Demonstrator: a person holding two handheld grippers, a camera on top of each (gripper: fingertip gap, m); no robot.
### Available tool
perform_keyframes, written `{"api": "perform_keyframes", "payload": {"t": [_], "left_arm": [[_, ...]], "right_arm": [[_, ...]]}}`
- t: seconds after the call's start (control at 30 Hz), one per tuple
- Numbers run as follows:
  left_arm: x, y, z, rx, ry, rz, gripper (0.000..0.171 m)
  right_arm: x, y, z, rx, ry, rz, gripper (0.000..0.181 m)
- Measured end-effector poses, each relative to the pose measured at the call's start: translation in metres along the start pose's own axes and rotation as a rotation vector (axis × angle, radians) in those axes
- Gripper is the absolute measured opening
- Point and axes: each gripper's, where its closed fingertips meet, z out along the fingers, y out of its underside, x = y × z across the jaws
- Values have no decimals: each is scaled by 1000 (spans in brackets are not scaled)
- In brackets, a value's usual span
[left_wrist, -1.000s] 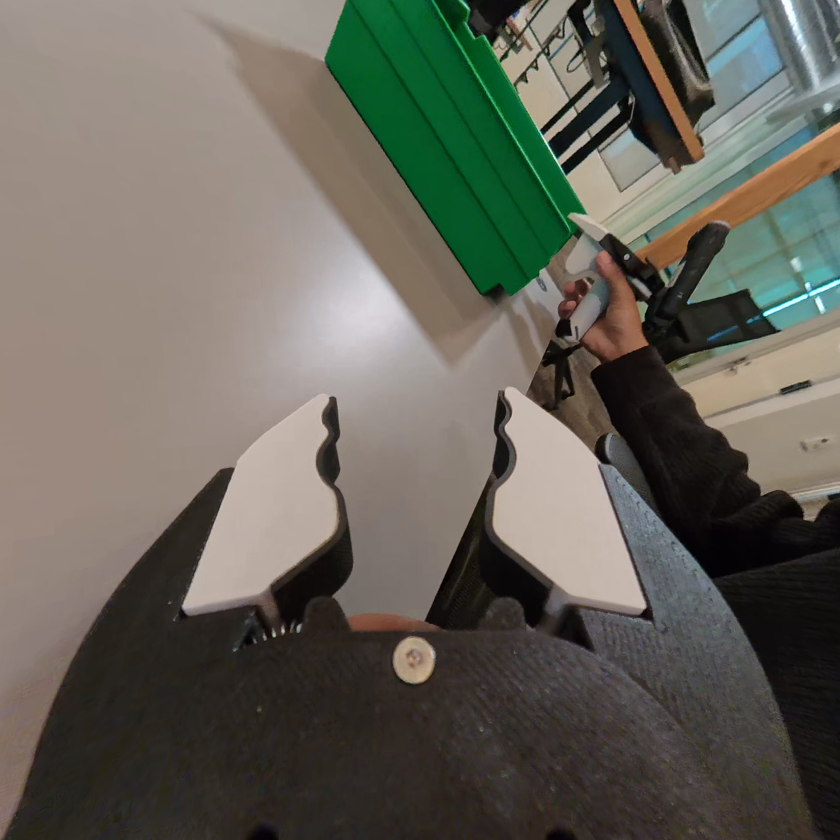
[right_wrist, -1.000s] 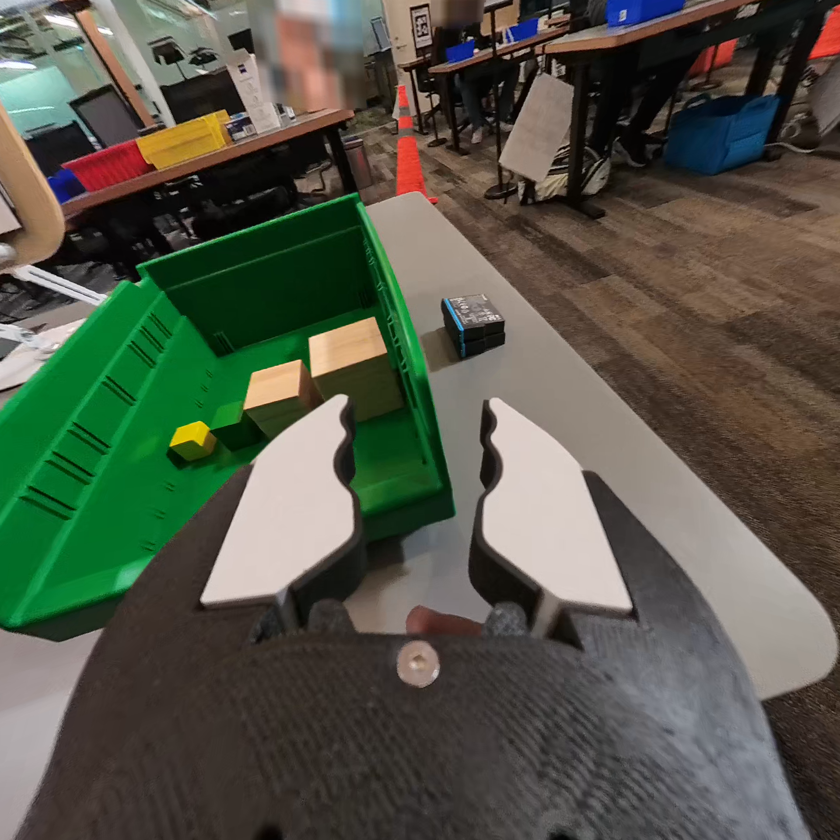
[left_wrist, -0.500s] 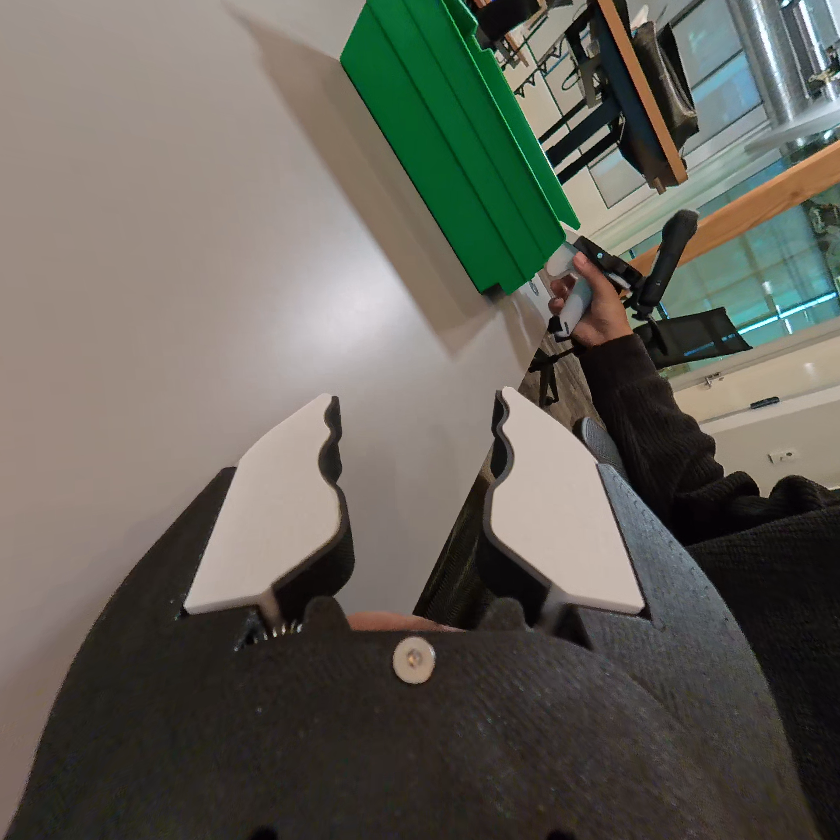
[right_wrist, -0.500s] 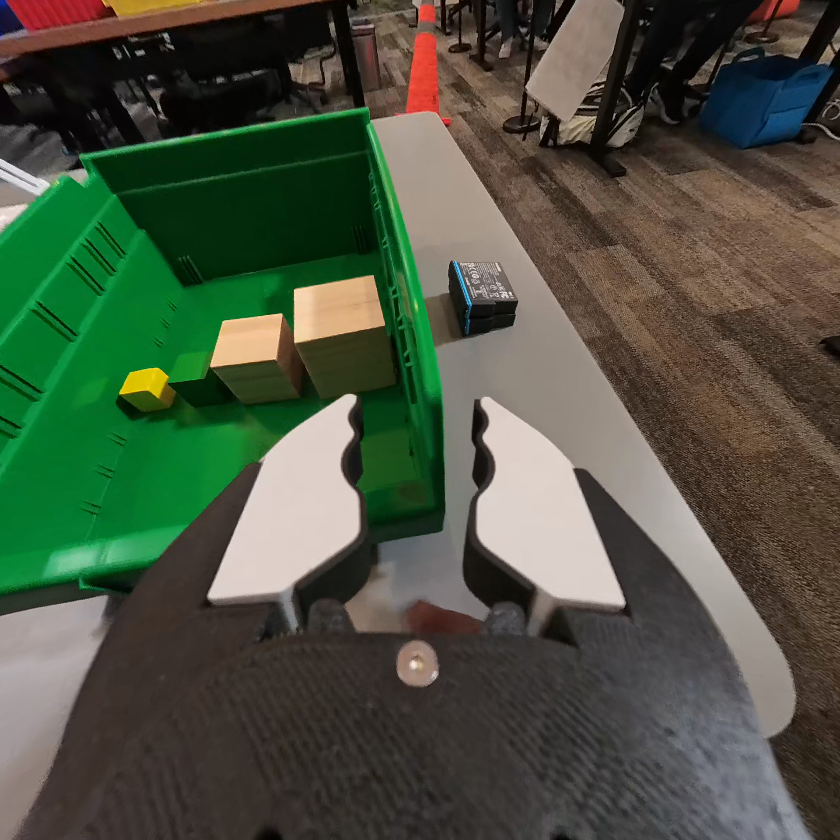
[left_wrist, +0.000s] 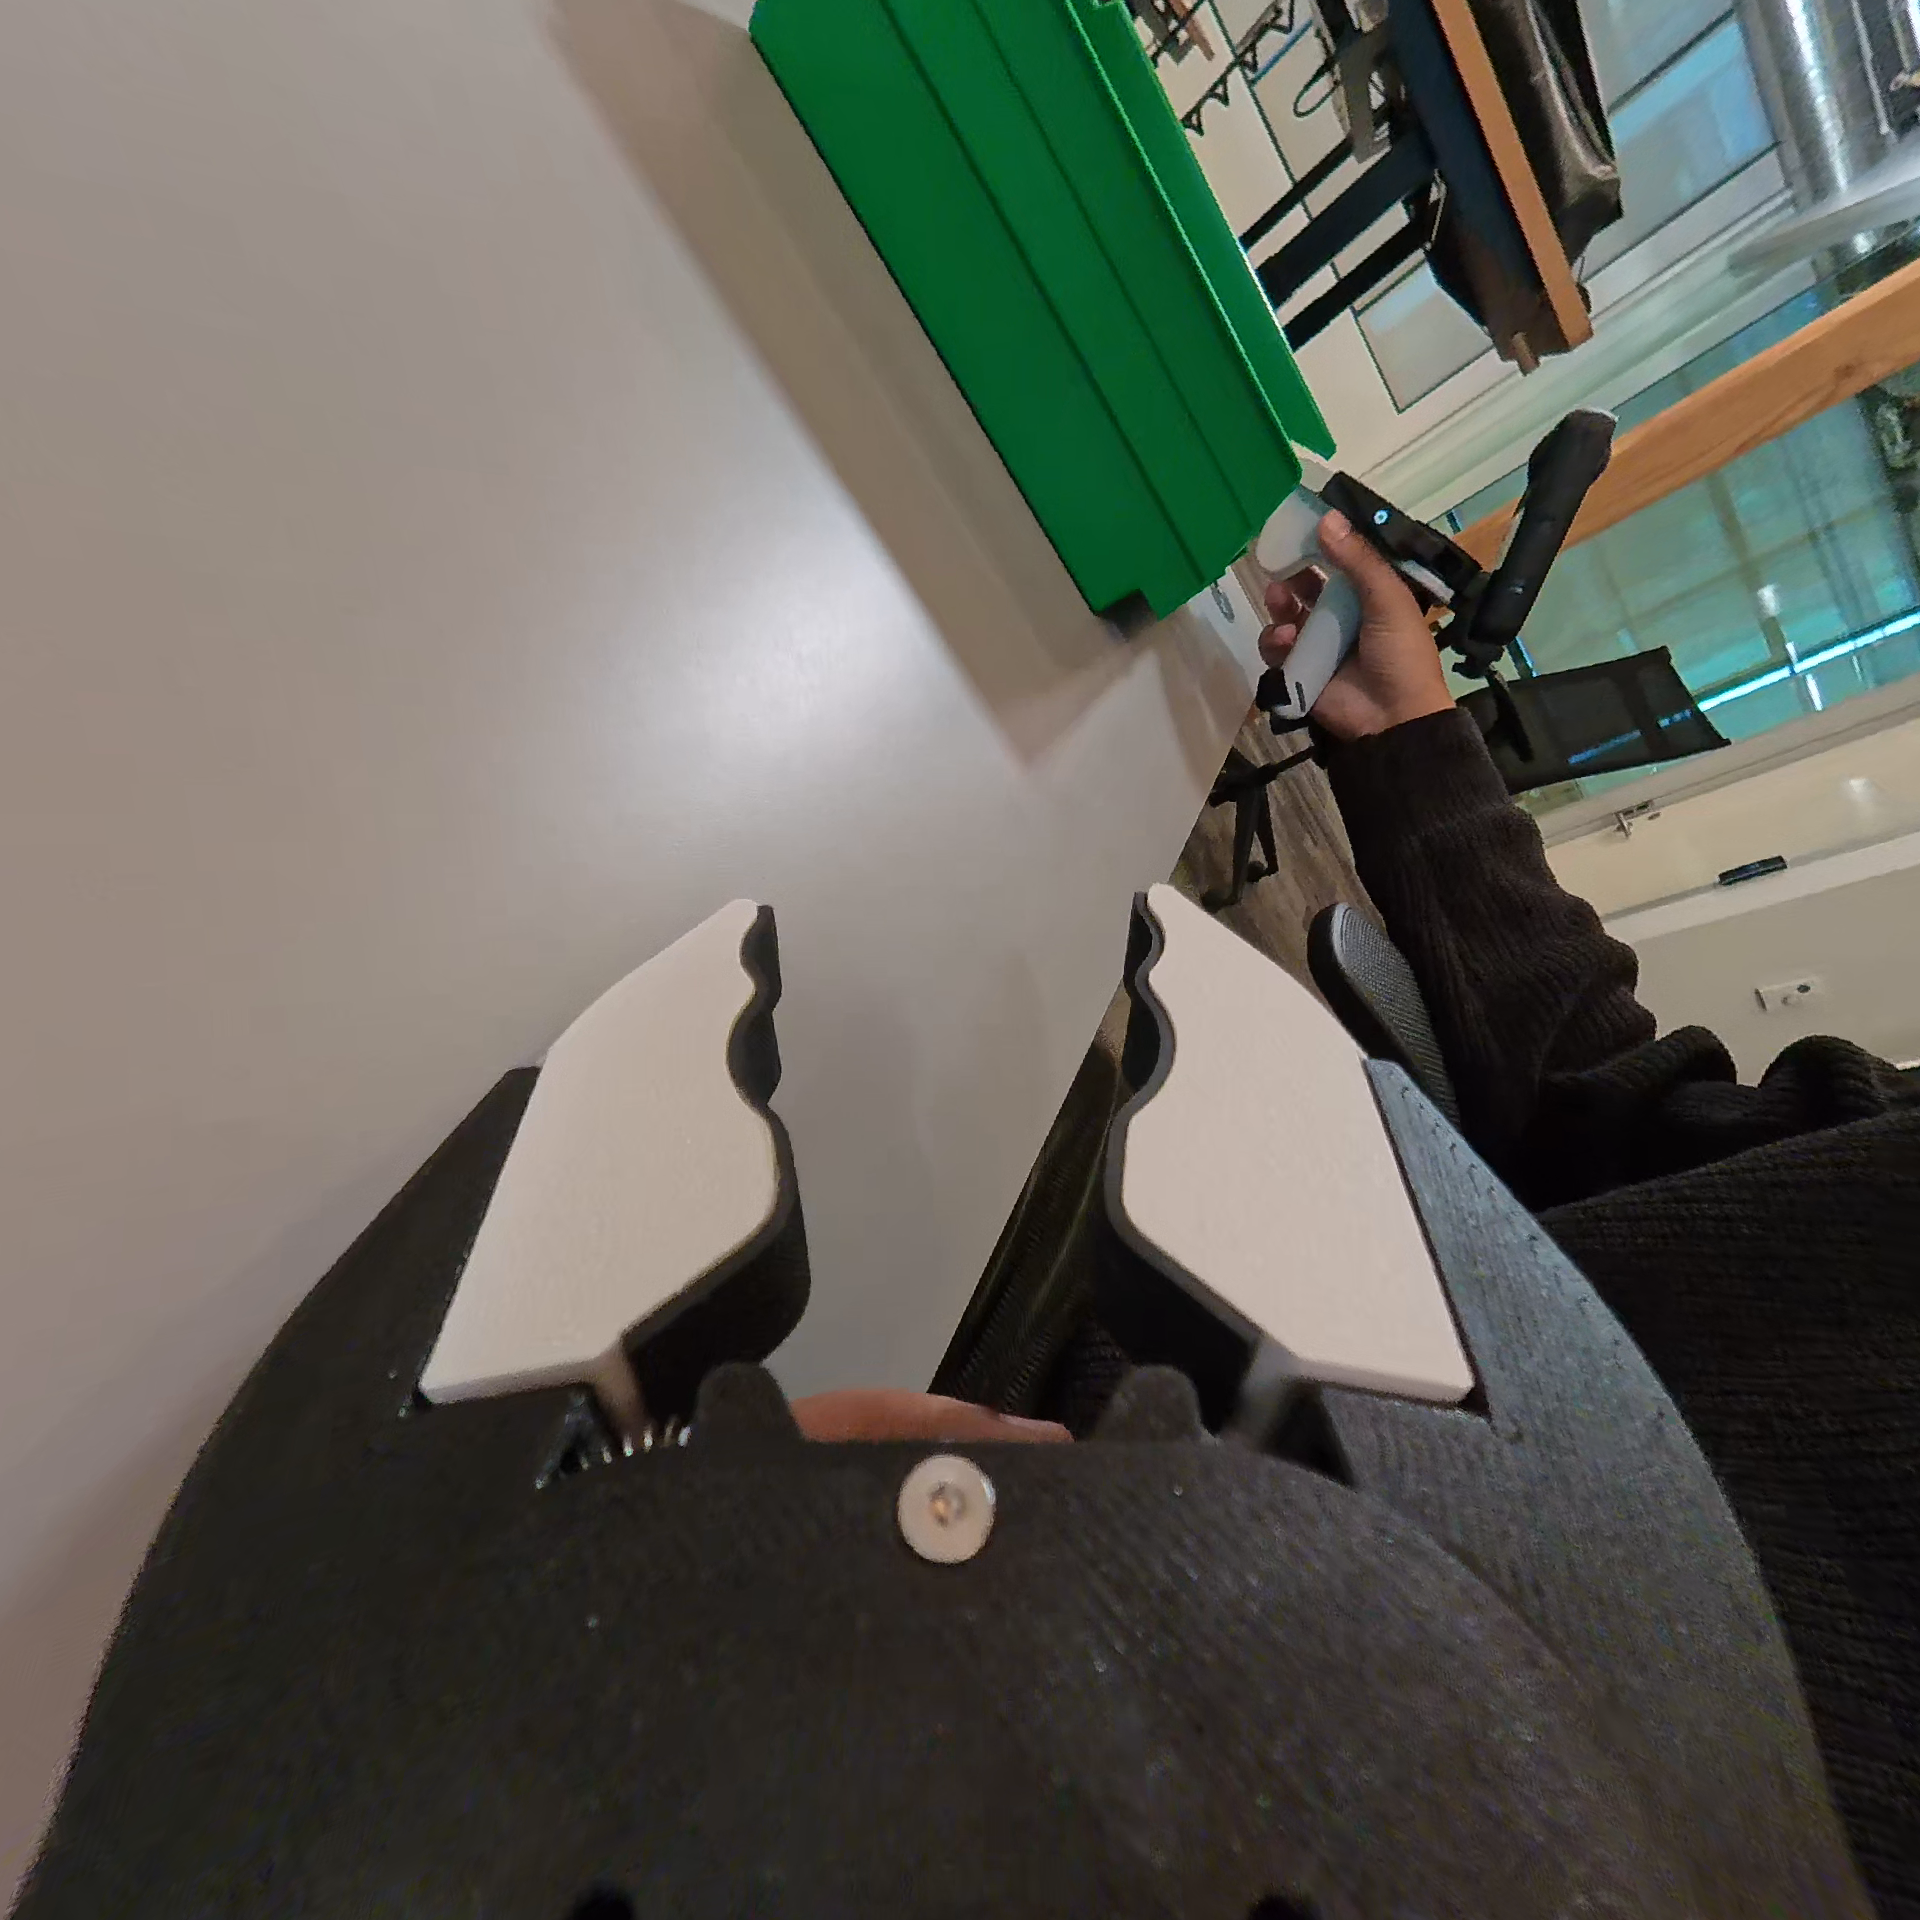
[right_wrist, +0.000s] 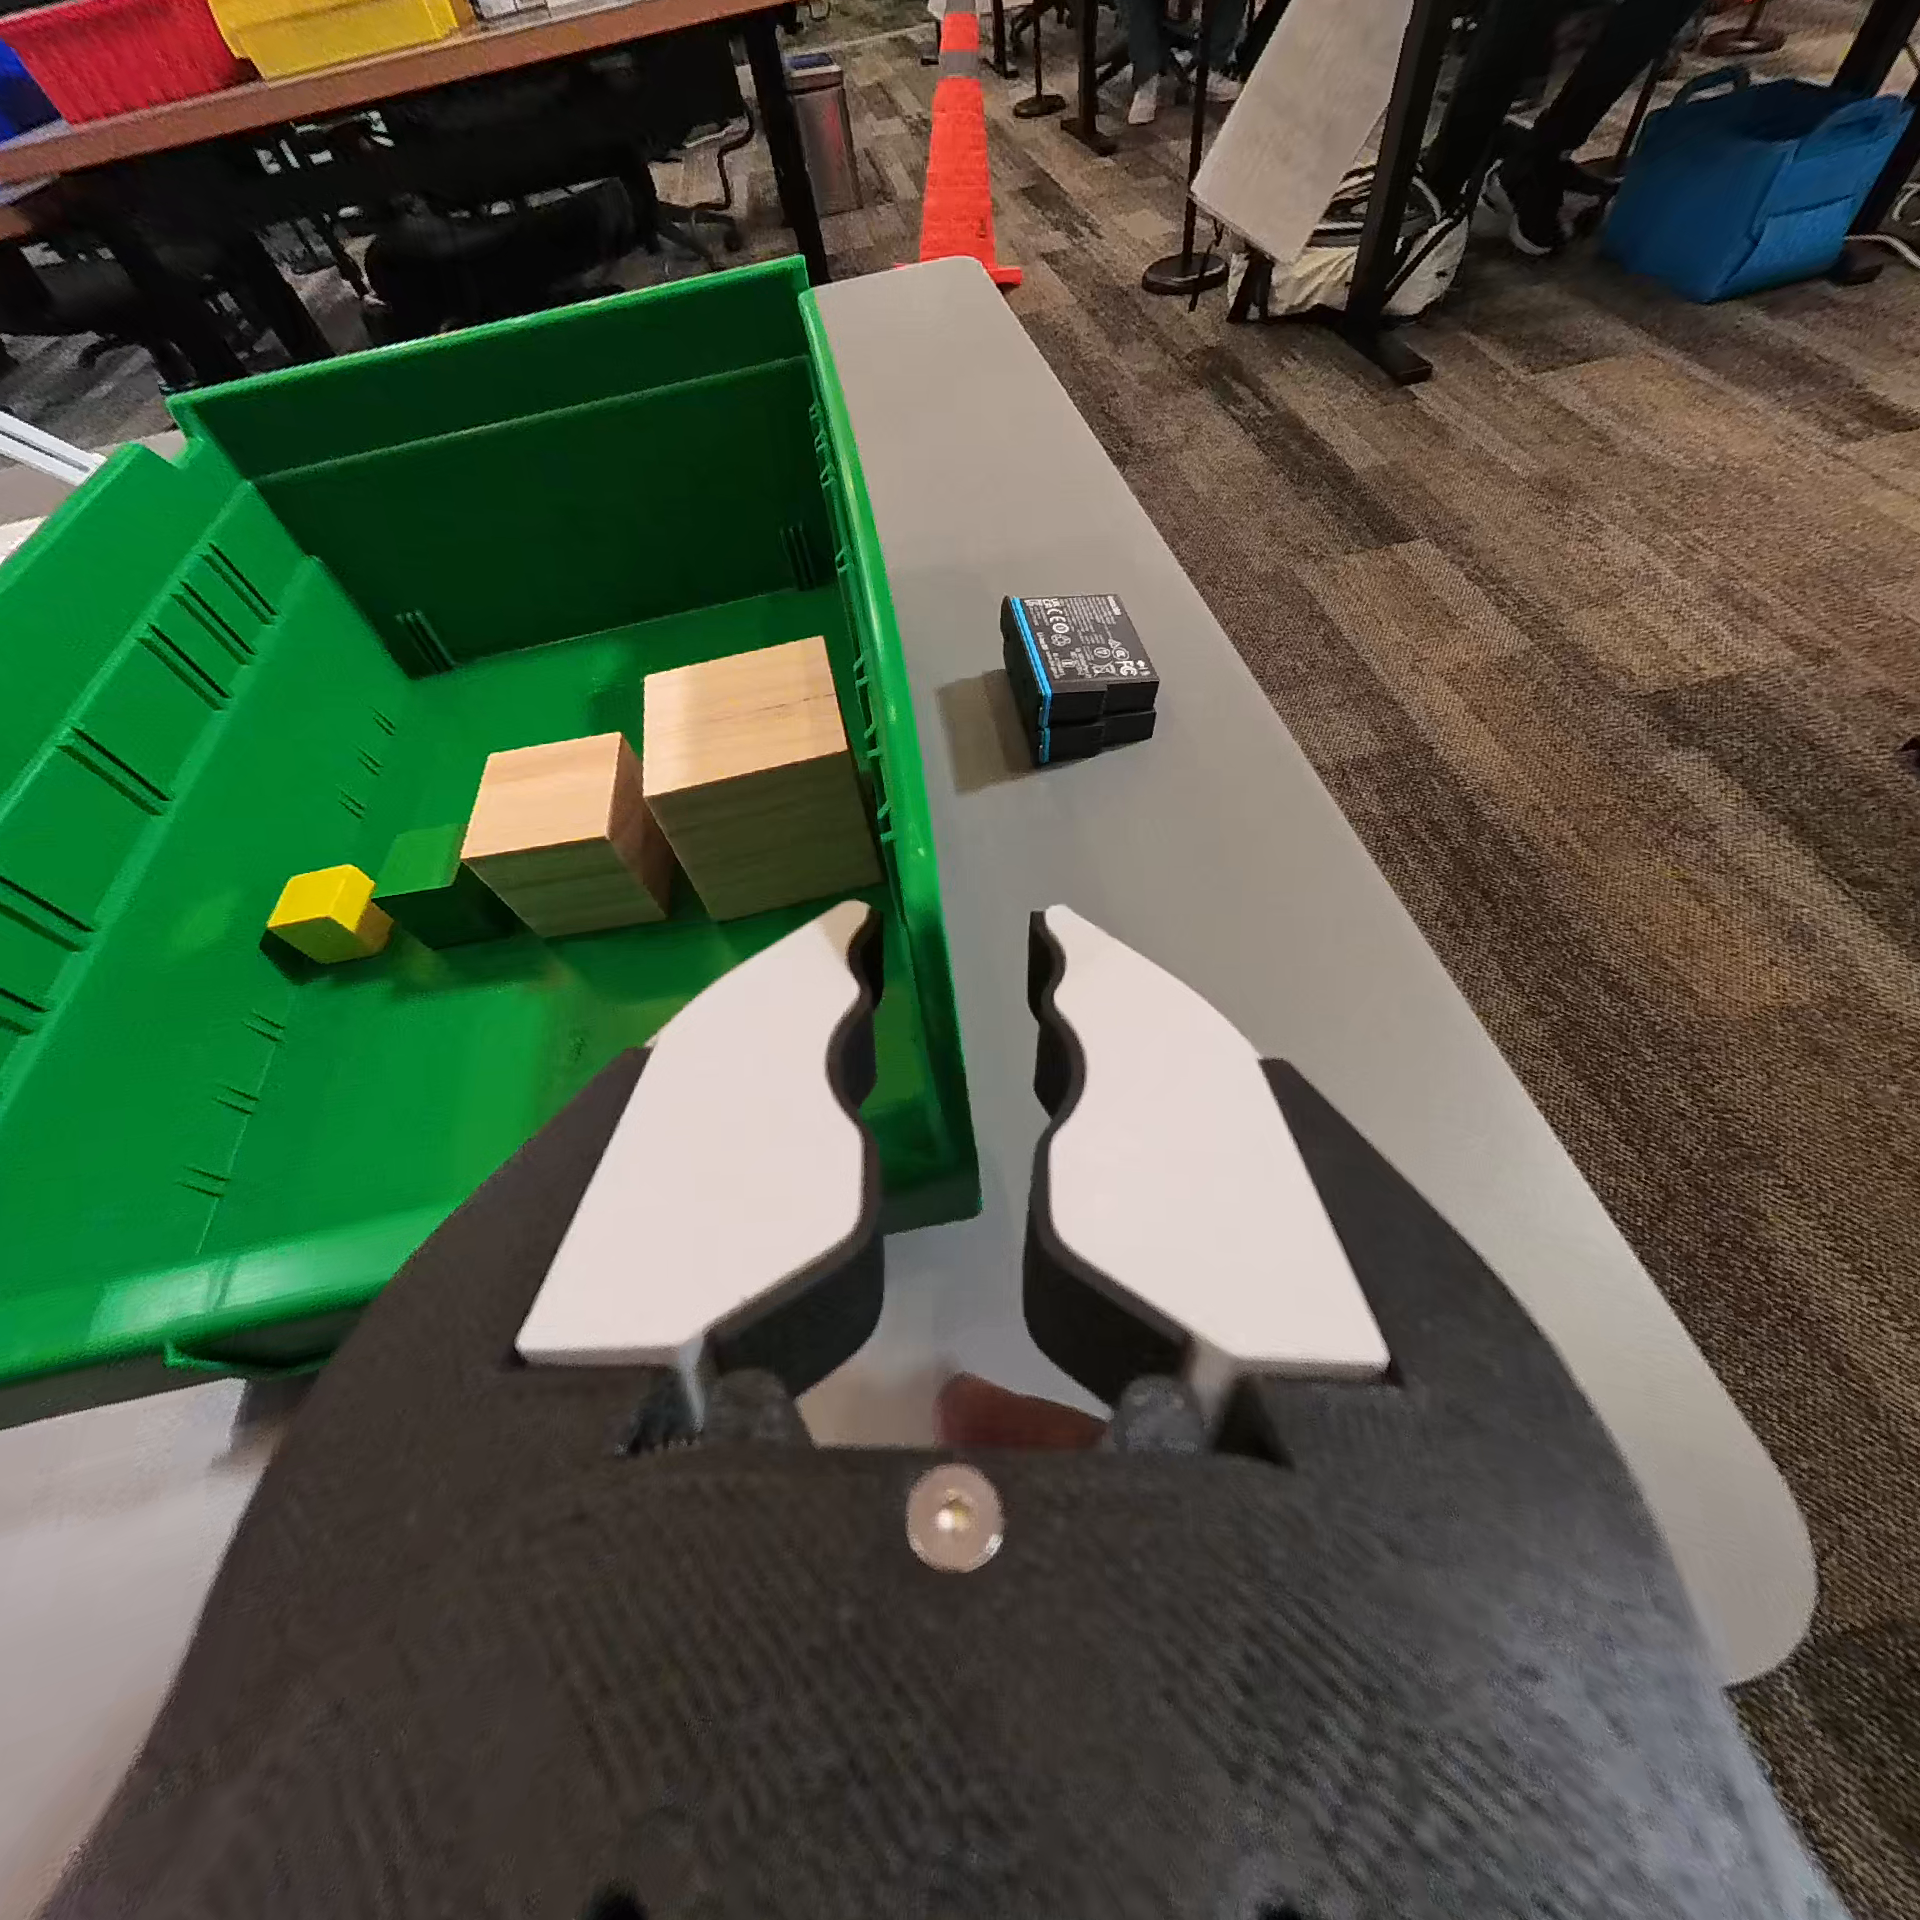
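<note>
where the grey table (right_wrist: 1195, 935) runs on toward the brown carpeted floor (right_wrist: 1558, 727), a green bin (right_wrist: 135, 1091) sits on it and takes up most of the left side of the right wrist view; in the left wrist view the same green bin (left_wrist: 1049, 281) is seen from outside, standing on the table (left_wrist: 364, 623) well ahead. the right gripper (right_wrist: 951, 925) hangs over the bin's near right corner with its white fingers (right_wrist: 727, 1143) spread and nothing between them, one finger over the bin's inside and the other over bare table, the bin's right wall showing in the gap. the left gripper (left_wrist: 951, 920) is likewise spread and holds nothing, tilted sideways near the table's edge, well apart from the bin. a hand (left_wrist: 1361, 665) in a dark sleeve grips the handle of the other gripper just past the bin's corner. inside the bin a large wooden block (right_wrist: 748, 769) stands against the right wall, a smaller wooden block (right_wrist: 561, 831) touches its left side, then a green cube (right_wrist: 431, 883), then a small yellow cube (right_wrist: 327, 909), all in one row. outside the bin, near its right wall, two black battery packs with blue edges (right_wrist: 1081, 675) lie stacked on the table.
</note>
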Motion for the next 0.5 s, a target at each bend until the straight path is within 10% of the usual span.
{"api": "perform_keyframes", "payload": {"t": [0.5], "left_arm": [[0,3,1,-21,-7,17,65]], "right_arm": [[-1,0,1,-8,15,-35,25]]}}
